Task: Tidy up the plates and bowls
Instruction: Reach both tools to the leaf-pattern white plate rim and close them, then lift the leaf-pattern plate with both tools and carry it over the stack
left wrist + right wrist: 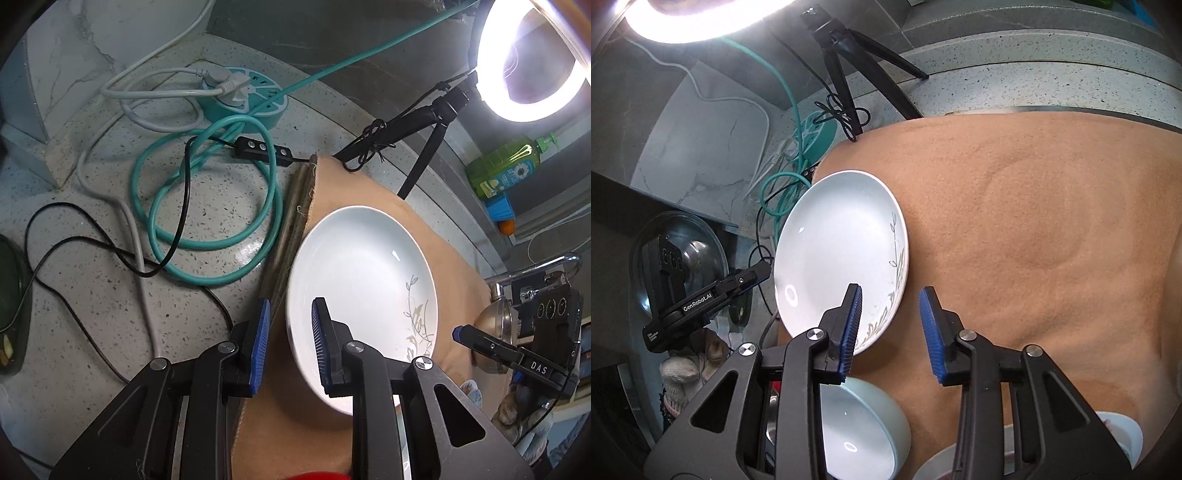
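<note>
A white plate with a grey leaf pattern (362,280) lies on the tan cloth (369,184). My left gripper (290,343) is open; its fingers straddle the plate's near left rim, one over the plate, one outside it. In the right wrist view the same plate (838,251) lies at the cloth's left edge. My right gripper (890,332) is open and empty, with its left finger over the plate's near right rim and its right finger over bare cloth (1034,240). A pale bowl (860,432) sits below its left finger. Another white dish (1123,435) shows at the bottom right.
Teal, white and black cables (207,206) and a teal power strip (247,99) lie on the speckled counter left of the cloth. A ring light (532,62) on a tripod (424,125) stands at the back. A green bottle (502,170) and a faucet (535,266) are at the right. A glass pot lid (687,254) is at the left.
</note>
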`<state>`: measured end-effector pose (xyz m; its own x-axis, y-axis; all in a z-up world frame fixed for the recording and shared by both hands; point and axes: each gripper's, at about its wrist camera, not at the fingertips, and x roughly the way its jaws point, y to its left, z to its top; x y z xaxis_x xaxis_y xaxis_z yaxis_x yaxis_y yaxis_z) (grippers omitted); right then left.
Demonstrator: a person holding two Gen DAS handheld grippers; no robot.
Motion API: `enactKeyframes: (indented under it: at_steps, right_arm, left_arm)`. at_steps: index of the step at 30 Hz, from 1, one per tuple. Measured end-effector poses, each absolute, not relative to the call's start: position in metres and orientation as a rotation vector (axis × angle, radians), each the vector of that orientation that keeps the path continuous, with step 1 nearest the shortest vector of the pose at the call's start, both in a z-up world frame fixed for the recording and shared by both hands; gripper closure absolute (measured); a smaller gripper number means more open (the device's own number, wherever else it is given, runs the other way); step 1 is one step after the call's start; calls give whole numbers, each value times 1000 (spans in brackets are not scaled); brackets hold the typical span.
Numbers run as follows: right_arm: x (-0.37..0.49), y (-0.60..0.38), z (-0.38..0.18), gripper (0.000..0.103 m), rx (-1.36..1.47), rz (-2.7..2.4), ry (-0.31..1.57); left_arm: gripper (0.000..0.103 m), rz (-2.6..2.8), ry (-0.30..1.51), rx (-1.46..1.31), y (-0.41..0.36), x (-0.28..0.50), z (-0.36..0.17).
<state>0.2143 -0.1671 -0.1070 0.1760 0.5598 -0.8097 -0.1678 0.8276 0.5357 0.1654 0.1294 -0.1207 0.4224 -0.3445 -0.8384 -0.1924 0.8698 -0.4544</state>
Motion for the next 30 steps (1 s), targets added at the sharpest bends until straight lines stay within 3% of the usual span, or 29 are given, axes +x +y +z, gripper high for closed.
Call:
enactKeyframes:
  at_steps: [4,11,22,30]
  right_arm:
    - [220,-162,-113,73,356,524,1311]
    - [225,-153,-121,81,341,519,1333]
    - [236,-147,-137,95,334,506,1354]
    - [234,-142,-137,96,312,496,1349]
  left_arm:
    - [82,-111,1158,-530,128,172,-126]
    - [92,-119,1173,-536,128,179,-133]
    - [95,-132,1192,-522,120,187,-141]
    - [95,-141,1175,-491,114,187,-139]
